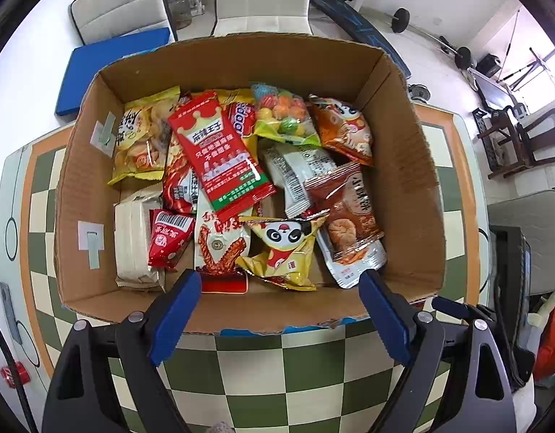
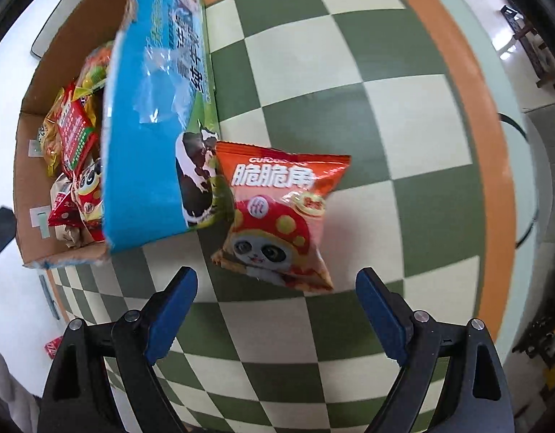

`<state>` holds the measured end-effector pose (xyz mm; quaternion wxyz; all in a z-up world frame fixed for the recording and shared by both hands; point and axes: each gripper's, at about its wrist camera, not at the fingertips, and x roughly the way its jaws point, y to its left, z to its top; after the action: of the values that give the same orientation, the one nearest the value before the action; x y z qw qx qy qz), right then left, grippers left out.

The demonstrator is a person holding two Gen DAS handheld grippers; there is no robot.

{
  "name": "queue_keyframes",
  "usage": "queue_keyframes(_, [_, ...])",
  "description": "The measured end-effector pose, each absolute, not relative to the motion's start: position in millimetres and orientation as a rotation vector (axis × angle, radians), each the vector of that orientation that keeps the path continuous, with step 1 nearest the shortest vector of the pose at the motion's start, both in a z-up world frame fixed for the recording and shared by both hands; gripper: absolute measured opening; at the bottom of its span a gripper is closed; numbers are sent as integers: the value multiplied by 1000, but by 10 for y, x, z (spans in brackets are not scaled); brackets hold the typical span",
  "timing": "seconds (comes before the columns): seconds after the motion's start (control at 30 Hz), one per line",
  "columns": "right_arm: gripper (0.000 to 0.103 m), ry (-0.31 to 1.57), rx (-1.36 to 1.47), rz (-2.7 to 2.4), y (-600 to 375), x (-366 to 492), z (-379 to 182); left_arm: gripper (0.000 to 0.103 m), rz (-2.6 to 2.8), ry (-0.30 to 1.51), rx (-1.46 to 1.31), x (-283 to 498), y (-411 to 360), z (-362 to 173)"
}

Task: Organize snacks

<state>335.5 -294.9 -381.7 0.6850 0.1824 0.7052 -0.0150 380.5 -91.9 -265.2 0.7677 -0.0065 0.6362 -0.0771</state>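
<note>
The right claw (image 2: 275, 310) is spread and empty above an orange snack bag (image 2: 277, 216) on the tabletop (image 2: 403, 144), just outside the box (image 2: 147, 115). Centre it over the puffy middle before closing. The left claw (image 1: 279, 306), also spread, hangs over the box's near wall.

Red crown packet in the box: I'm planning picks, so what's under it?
The red crown packet lies on a red-and-white packet and yellow bags; anything beneath them is hidden.
</note>
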Motion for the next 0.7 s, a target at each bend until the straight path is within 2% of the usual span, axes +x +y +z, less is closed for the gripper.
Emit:
queue_keyframes(0.17, [88, 1589, 378, -25, -2894, 3451, -3998, 89, -181, 1392, 2, 3736, -934, -2687])
queue_keyframes(0.23, [71, 1596, 369, -30, -2904, 3438, -4053, 89, -188, 1401, 9, 3692, -952, -2706])
queue_keyframes(0.6, [67, 1669, 303, -17, -3051, 3000, -4111, 90, -192, 1379, 83, 3411, -1080, -2707])
queue_keyframes(0.67, [68, 1696, 291, -4, -3065, 2937, -4109, 90, -200, 1383, 72, 3396, -1072, -2707])
queue_keyframes(0.7, [72, 1699, 286, -5, -3071, 2922, -4100, 90, -196, 1383, 71, 3386, -1063, -2707])
